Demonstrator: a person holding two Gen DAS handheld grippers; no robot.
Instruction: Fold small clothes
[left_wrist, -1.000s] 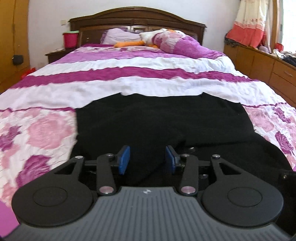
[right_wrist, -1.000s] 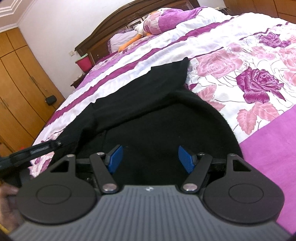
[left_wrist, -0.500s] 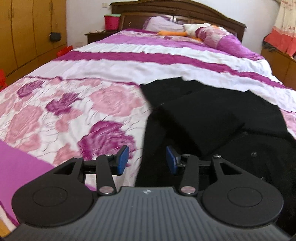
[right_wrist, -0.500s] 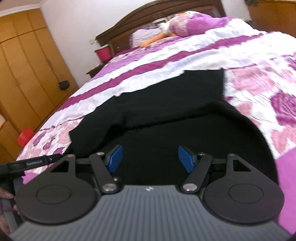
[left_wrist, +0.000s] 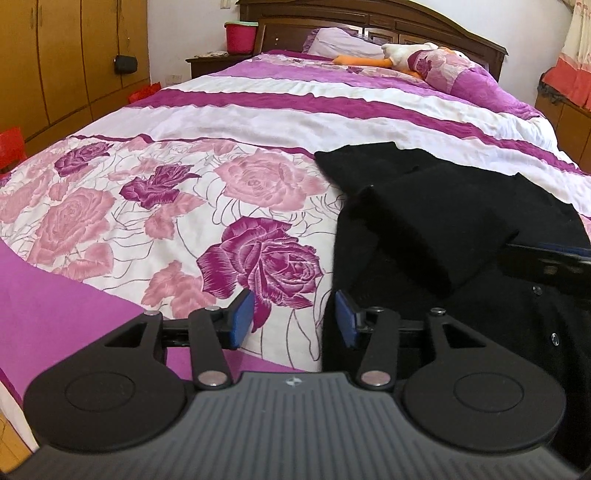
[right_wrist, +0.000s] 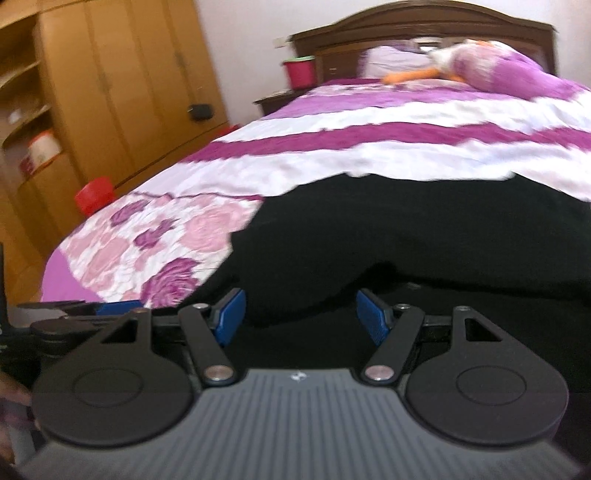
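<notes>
While left gripper (left_wrist: 294, 317) jaws, just widening, straddle black cardigan (left_wrist: 436, 221) edge empty, right gripper (right_wrist: 300, 319) gapes empty: risk pinching floral bedspread (left_wrist: 147, 192) too, dragging folded sleeve (left_wrist: 439, 229) loose.

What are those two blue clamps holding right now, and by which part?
Nothing. The left gripper, whose jaws have just been opening, stands empty at the edge of the black garment. The right gripper hangs open above it.

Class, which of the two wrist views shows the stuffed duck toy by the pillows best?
The left wrist view: the duck toy is sharp, with white head and orange bill clear. The right wrist view is blurred, showing only a pale and orange smear.
</notes>
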